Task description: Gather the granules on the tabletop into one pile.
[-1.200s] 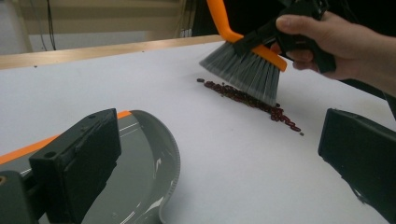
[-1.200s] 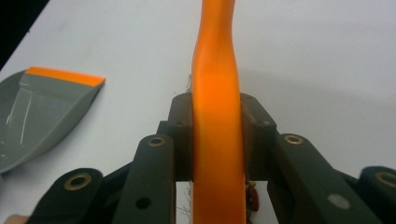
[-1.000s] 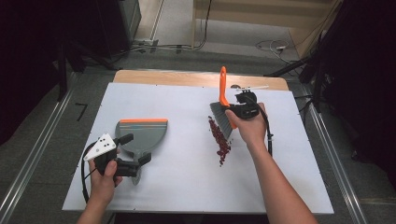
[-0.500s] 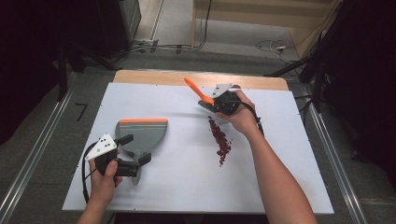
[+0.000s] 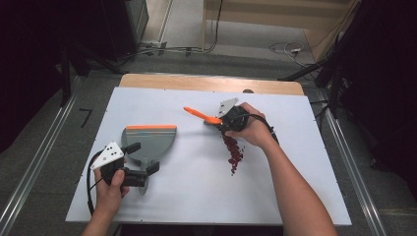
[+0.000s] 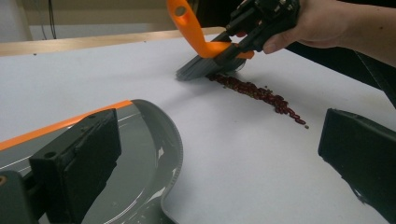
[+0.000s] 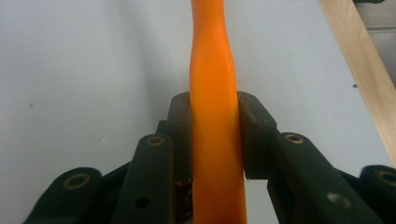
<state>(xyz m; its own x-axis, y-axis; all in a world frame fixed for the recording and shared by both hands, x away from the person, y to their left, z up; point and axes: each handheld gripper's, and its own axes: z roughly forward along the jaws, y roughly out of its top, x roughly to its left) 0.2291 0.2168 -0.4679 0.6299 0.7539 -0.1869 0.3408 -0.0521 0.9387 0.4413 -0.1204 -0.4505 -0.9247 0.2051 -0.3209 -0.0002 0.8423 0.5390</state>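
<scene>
gripping orange brush point(image 5: 200, 115) — right gripper point(image 5: 227, 120) jaws clamped, bristles at beans point(image 5: 235, 151)

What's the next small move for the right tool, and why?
Probably sweep the brush toward the dustpan. The right tool is clamped on its orange handle, bristles resting at the far end of the red bean line, and the pan's orange lip sits apart from the beans.

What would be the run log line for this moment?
right gripper: shut on brush | bristles at beans | left gripper: open at dustpan
</scene>
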